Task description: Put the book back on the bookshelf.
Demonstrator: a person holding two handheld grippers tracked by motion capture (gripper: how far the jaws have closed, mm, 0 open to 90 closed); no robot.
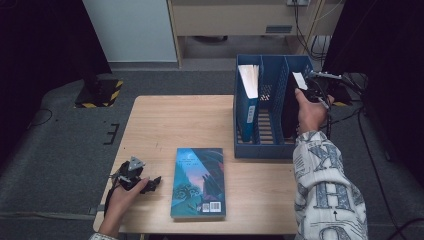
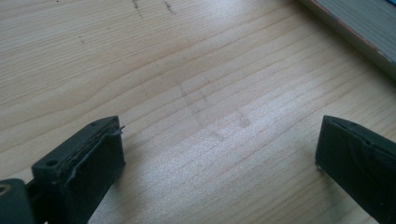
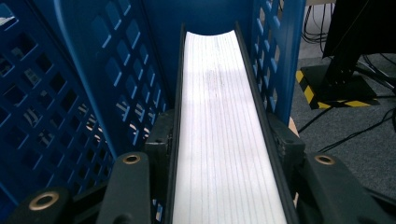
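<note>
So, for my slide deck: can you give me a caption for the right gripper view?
Right tool clamps a black book standing in the blue rack.

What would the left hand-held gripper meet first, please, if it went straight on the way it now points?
Probably the page edge of the teal paperback book lying flat on the light wooden table. The left hand-held gripper stands open, angled towards it over bare wood; depth is uncertain.

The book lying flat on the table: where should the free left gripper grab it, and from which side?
Probably the long left edge of the book, coming in level from the left gripper. It lies flat, cover up, so only its thin edges offer a bite; the jaws stand open beside it.
</note>
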